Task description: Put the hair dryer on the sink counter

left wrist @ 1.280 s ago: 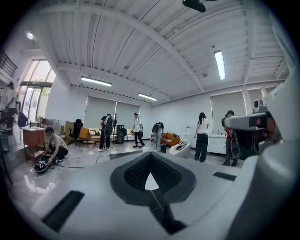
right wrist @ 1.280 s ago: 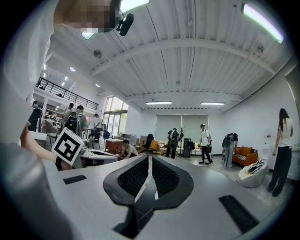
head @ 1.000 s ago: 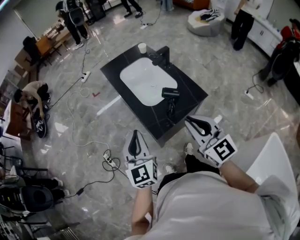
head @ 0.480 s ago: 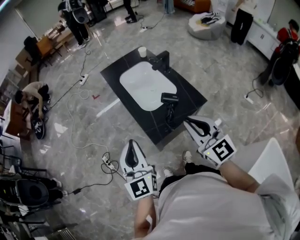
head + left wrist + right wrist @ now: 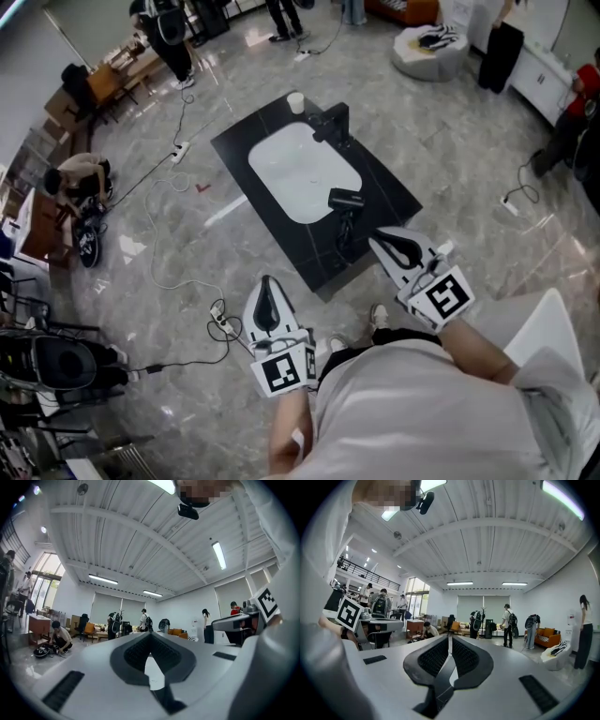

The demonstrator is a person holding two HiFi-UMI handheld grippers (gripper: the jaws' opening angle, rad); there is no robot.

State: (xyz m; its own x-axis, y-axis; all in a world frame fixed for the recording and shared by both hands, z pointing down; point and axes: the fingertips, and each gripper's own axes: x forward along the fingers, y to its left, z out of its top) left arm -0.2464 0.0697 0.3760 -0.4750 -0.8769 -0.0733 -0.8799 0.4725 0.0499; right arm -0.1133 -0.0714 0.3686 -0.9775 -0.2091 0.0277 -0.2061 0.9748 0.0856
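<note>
Head view showed little change over the last second: the frame drifted, so the black sink counter (image 5: 389, 192) sat slightly higher and further right, and the left gripper (image 5: 268, 286) had sunk a little toward the body. The hair dryer (image 5: 345, 198) had not moved on the counter. It lay at about 4 o'clock from the white basin (image 5: 300, 173), with its handle and cord trailing toward the near edge. A faucet (image 5: 330, 122) stood at the basin's 1 o'clock and a paper cup (image 5: 296, 101) at its 12 o'clock. With the dryer resting there and nothing touching it, the placing looked finished.

Both hands were drawn in close to the torso, well apart from the counter. The right gripper (image 5: 384, 242) pointed toward 10 o'clock and the left toward 12. Each gripper view looked out across the room and ceiling, with the jaws pressed together and nothing between them.
</note>
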